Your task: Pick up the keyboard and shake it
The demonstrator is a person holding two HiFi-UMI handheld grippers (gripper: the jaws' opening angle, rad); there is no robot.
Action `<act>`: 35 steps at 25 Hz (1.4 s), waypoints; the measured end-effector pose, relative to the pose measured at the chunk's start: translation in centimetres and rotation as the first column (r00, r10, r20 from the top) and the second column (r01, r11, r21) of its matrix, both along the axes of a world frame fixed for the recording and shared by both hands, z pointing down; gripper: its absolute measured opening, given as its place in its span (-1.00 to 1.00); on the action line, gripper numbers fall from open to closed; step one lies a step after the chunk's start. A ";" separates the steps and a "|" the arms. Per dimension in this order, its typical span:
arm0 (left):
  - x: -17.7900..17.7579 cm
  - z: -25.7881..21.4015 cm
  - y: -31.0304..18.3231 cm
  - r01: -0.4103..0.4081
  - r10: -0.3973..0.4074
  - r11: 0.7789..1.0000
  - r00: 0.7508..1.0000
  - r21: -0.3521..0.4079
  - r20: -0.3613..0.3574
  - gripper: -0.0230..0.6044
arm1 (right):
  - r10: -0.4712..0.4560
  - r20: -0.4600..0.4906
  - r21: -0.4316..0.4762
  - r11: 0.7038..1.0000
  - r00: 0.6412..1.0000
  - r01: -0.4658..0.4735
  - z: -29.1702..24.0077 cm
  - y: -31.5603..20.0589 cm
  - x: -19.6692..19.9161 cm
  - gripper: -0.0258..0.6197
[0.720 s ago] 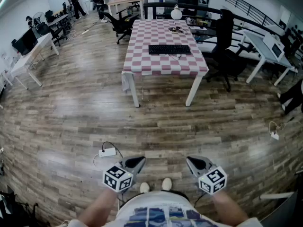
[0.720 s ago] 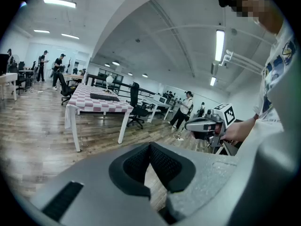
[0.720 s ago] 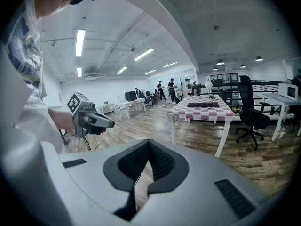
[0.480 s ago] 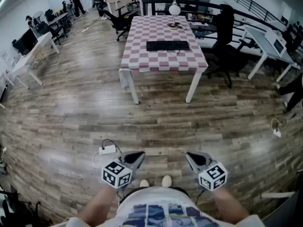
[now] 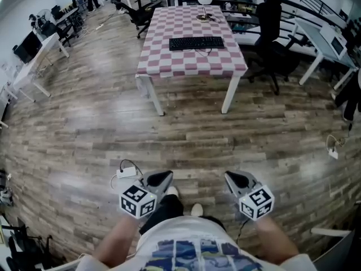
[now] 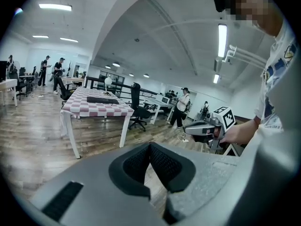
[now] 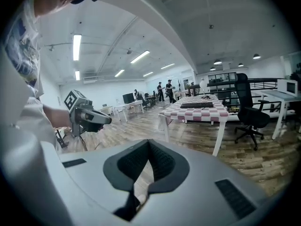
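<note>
Left tongs (image 5: 165, 178): lower left of centre, jaws closed, holding nothing.
Keyboard (image 5: 196, 43): upper centre, flat on the checkered tabletop (image 5: 169, 64), well apart from both tongs.
Right tongs (image 5: 232, 178): lower right of centre, jaws closed, holding nothing.

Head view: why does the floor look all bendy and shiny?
In the head view the wide lens bows the planks of the wooden floor into curves, and pale glare lies on it left of the checkered table; in the left gripper view the ceiling light strip blooms white; in the right gripper view the picture's corners go black.
</note>
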State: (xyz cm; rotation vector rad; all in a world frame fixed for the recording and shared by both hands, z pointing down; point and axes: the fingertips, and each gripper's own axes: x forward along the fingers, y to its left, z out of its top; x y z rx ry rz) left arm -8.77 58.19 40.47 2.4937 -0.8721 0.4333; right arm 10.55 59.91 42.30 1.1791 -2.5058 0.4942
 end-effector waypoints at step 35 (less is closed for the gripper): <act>-4.7 4.2 -44.6 0.074 -0.076 0.996 0.996 -0.051 -0.042 -0.57 | 0.217 -0.022 -0.061 0.974 0.976 -0.218 2.6 -42.0 5.3 -0.52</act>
